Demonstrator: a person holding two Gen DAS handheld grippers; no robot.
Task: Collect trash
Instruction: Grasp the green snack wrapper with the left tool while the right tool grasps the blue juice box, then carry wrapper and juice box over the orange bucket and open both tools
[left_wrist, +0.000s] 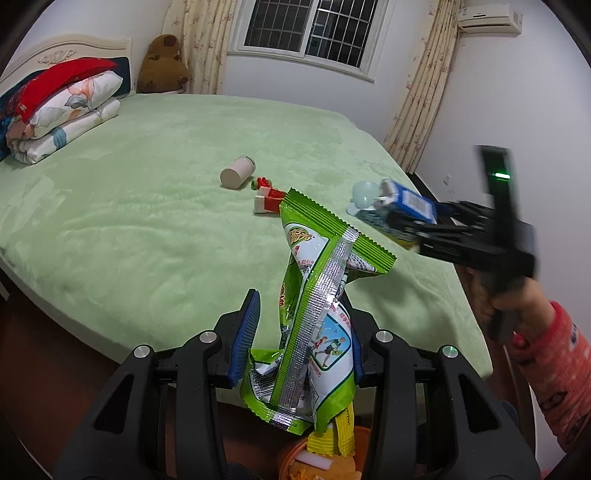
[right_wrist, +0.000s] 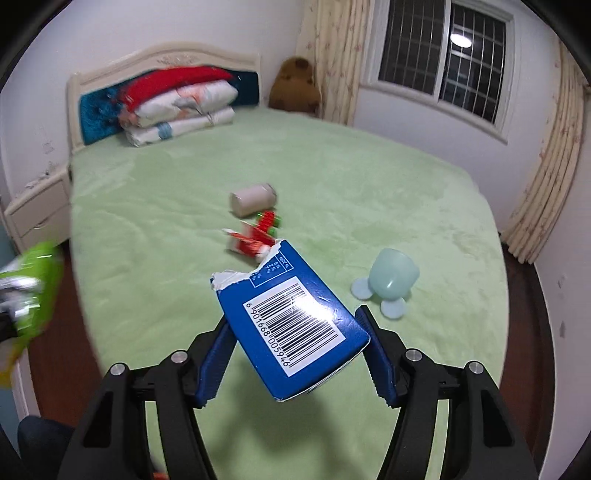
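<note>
My left gripper is shut on a crumpled green snack wrapper that stands up between its blue pads; a yellow wrapper hangs under it. At the right of the left wrist view a hand in a red sleeve holds my right gripper. That right gripper is shut on a torn blue carton with a barcode, lifted clear of the green bed. On the bed lie a beige cylinder, a red and white carton and a pale green cup.
An orange bin holding scraps sits below my left gripper, off the bed's near edge. Folded quilts and a brown plush toy are at the headboard. Dark wooden floor runs along the bed's side.
</note>
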